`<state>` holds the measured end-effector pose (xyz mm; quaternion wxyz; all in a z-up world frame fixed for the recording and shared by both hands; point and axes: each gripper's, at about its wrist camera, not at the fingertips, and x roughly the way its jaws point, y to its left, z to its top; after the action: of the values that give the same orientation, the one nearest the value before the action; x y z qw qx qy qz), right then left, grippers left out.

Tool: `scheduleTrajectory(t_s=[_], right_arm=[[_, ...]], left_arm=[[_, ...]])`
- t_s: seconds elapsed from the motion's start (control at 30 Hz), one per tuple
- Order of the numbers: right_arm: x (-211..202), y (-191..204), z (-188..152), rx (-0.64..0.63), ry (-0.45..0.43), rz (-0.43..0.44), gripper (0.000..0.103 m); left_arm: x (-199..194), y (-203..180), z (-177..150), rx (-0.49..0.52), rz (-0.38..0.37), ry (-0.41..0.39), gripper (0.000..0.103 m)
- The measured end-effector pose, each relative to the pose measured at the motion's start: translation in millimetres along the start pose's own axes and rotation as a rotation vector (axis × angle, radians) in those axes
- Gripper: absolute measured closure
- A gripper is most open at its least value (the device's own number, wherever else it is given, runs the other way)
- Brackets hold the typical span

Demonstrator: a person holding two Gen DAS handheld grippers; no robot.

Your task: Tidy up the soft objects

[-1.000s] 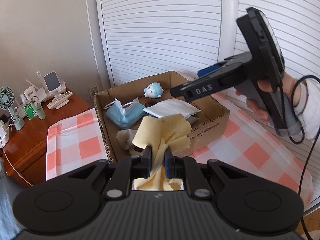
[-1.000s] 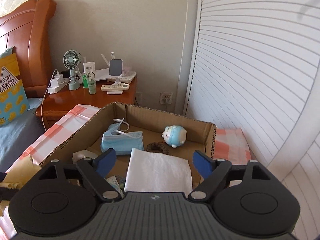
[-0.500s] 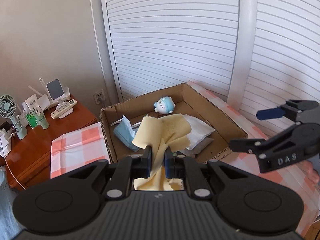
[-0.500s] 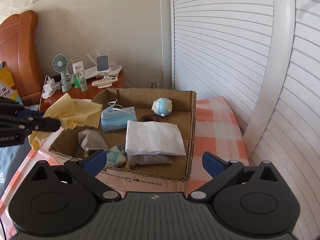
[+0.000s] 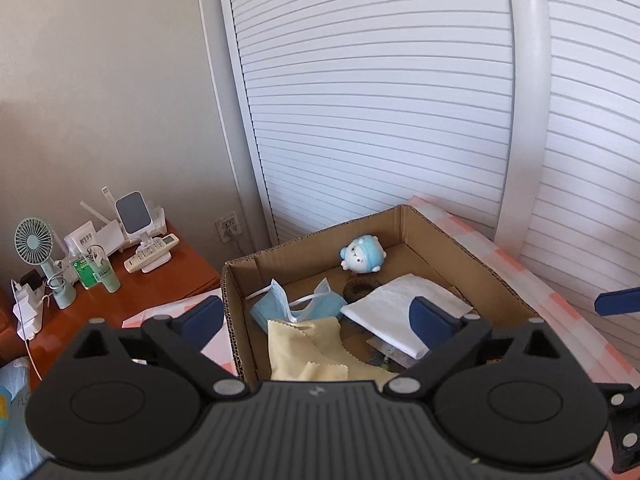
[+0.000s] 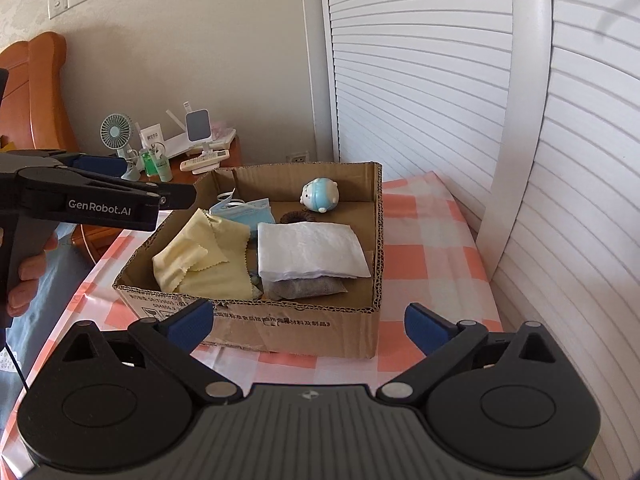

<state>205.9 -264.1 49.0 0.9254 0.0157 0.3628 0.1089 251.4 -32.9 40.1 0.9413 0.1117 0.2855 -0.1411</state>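
Observation:
A cardboard box (image 5: 472,248) (image 6: 280,328) stands on a pink checked cloth. Inside lie a yellow cloth (image 5: 304,348) (image 6: 204,256), a blue face mask (image 5: 280,308) (image 6: 248,210), a white folded cloth (image 5: 400,312) (image 6: 308,248) on a grey pouch (image 6: 304,288), and a blue plush toy (image 5: 362,254) (image 6: 320,196). My left gripper (image 5: 316,316) (image 6: 160,183) hovers over the box's left edge, its jaws opening, and the yellow cloth lies loose below them. My right gripper (image 6: 308,322) is open in front of the box, holding nothing.
A wooden nightstand (image 5: 176,276) left of the box carries a small fan (image 5: 34,240), a green bottle (image 5: 86,274), a remote and a phone stand. White louvred doors (image 5: 380,120) rise close behind and to the right. A wooden headboard (image 6: 32,92) stands at far left.
My left gripper has opened and let go of the yellow cloth, which now lies in the box. My right gripper has drawn back from the box.

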Motion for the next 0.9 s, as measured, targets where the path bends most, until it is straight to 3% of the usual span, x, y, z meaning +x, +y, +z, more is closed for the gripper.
scheduleTrajectory(t_s=[0.33,0.63,0.9], right_arm=[[-20.1,13.2,-8.8,0.009,0.007,-0.041,0.0],[-49.3,24.9,-24.6,0.031,-0.001,-0.137,0.0],[-71.4,23.3,-28.4,0.076,-0.003,-0.171,0.0]], left_arm=[[-65.0,-10.3,-30.6,-0.061,0.045,-0.068,0.001],[-109.4,-21.5,-60.2,-0.178,0.109,0.076,0.001],[-127.1,-25.6,-67.6,-0.201,0.143,0.084,0.001]])
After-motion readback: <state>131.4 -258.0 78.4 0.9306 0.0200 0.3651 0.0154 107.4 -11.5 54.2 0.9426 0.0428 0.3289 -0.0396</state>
